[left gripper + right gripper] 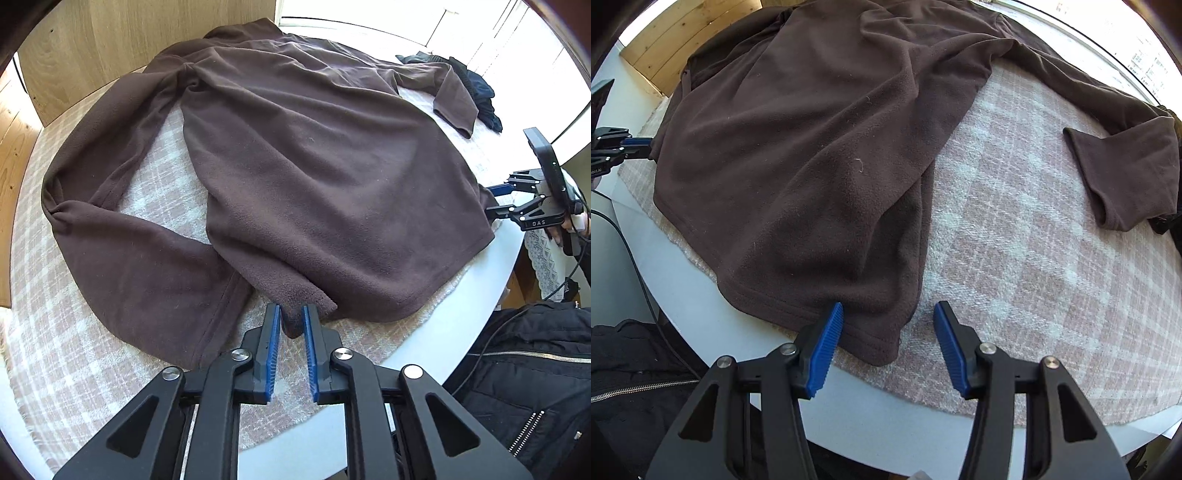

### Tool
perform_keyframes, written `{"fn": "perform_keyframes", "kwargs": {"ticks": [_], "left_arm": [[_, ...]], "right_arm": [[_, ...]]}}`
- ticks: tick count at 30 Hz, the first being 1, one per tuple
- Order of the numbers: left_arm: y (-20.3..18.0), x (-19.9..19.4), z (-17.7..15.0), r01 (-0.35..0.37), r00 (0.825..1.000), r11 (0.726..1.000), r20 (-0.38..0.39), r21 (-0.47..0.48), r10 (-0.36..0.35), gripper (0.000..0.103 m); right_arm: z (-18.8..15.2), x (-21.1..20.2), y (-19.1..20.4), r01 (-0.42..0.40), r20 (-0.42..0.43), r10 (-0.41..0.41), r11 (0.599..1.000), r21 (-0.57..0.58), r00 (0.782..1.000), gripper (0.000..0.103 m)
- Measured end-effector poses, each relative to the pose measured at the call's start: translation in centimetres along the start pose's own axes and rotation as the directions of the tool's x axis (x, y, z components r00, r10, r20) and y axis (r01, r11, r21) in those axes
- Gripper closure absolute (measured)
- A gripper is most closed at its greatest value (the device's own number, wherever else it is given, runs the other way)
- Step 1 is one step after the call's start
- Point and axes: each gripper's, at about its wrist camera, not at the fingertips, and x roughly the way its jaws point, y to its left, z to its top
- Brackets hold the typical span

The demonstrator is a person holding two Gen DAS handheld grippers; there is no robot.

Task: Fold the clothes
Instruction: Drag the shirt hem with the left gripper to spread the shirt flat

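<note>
Left claw [291,325] pinching brown fleece [314,166] hem corner | right claw [888,332] spread, straddling hem

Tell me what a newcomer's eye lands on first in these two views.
The big brown fleece top spread over the pink checked cloth fills both views. In the near foreground, the left gripper pinches a hem corner, while the right gripper stands open at the other corner. A dark garment lies far right.
</note>
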Motion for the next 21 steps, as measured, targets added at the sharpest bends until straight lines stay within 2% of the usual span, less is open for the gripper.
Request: {"fn": "perform_keyframes", "kwargs": {"ticks": [2,3,4,6,11,16,17,21], "left_arm": [[0.6,0.8,0.3,0.014,1.0,1.0,-0.012,-0.026,-0.014,0.088],[0.9,1.3,0.4,0.019,1.0,0.999,-0.023,-0.038,-0.02,0.089],[1.2,1.7,0.4,0.024,0.999,0.999,-0.036,-0.047,-0.026,0.098],[1.7,1.9,0.1,0.026,0.999,0.998,-0.034,-0.06,-0.028,0.099],[2.8,-2.6,-2.2,0.068,0.996,0.989,0.063,-0.131,-0.06,0.099],[3.7,-9.3,-4.8,0.104,0.983,0.977,0.166,-0.188,-0.073,0.099],[3.6,-10.3,-5.2,0.1,0.982,0.977,0.176,-0.186,-0.067,0.103],[3.9,-10.8,-6.1,0.092,0.986,0.976,0.158,-0.199,-0.061,0.103]], "right_arm": [[-0.1,-0.2,0.2,-0.016,0.005,0.016,1.0,0.003,1.0,0.083],[-0.2,-0.2,0.2,-0.023,0.008,0.023,1.0,0.005,1.0,0.088],[-0.3,-0.3,0.3,-0.026,0.012,0.026,1.0,0.006,1.0,0.09],[-0.4,-0.5,0.2,-0.04,0.021,0.04,0.999,0.021,0.999,0.094],[-0.9,-2.8,-1.9,-0.138,0.101,0.124,0.979,0.147,0.987,0.096],[-0.5,-5.5,-3.4,-0.164,0.153,0.133,0.963,0.213,0.979,0.096],[-0.4,-6.1,-3.8,-0.17,0.163,0.135,0.959,0.226,0.977,0.096],[-0.1,-8.3,-5.0,-0.193,0.205,0.139,0.942,0.276,0.969,0.096]]}}
